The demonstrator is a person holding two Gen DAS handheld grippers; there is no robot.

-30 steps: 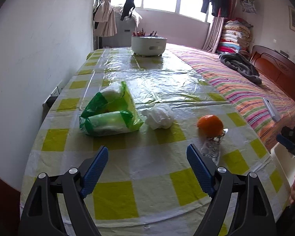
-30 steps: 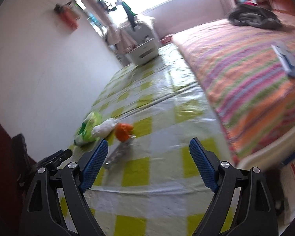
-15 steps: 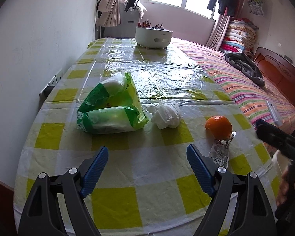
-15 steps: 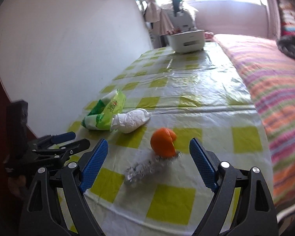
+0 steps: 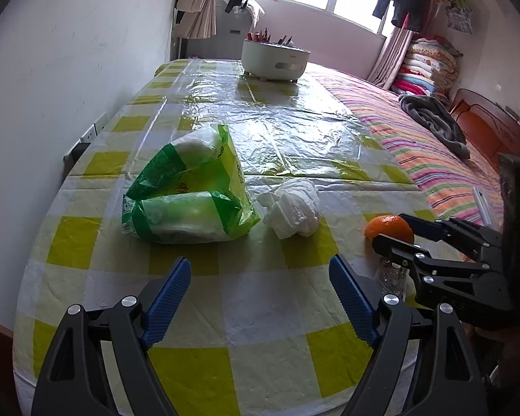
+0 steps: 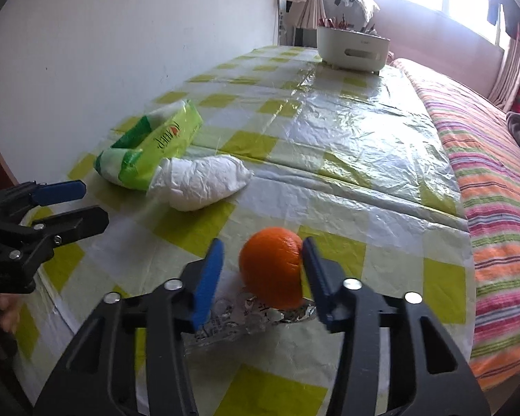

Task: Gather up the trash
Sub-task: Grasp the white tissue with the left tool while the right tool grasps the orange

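The right hand-held gripper [image 6: 261, 270] has just been closing, its jaws now narrowed around the orange [image 6: 272, 267]: the right pad touches the fruit, the left stands just off it. Under the orange lies a crumpled foil wrapper [image 6: 239, 319] on the checked bench [image 6: 346, 145]. The left hand-held gripper [image 5: 260, 296] hangs wide and empty; ahead of it sit a green bag [image 5: 187, 194] and a white wad [image 5: 294, 208].
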